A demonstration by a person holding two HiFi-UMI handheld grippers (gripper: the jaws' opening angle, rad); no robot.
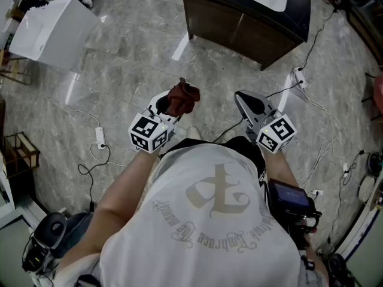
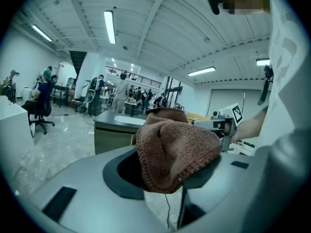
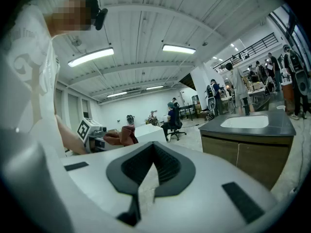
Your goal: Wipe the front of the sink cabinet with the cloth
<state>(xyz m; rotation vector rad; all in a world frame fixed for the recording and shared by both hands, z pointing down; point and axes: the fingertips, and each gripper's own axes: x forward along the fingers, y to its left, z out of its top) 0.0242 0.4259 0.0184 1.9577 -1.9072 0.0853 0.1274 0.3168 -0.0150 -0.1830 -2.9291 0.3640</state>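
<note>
In the head view my left gripper [image 1: 167,103] is shut on a bunched reddish-brown cloth [image 1: 183,97], held in the air in front of the person's body. The left gripper view shows that knitted cloth [image 2: 177,147] bulging out over both jaws. My right gripper [image 1: 244,98] is level with it to the right, shut and empty; its dark pads [image 3: 167,166] meet at the tips. The sink cabinet [image 1: 239,28], dark brown with a white basin, stands on the floor well ahead of both grippers, and shows too as the cabinet [image 2: 112,132] and cabinet [image 3: 245,147].
A white box-like unit [image 1: 51,31] stands at the far left. A power strip [image 1: 297,76] and cables lie right of the cabinet, a white adapter [image 1: 100,137] and cord at the left. A wooden rack [image 1: 18,151] is at the left edge. People work far behind.
</note>
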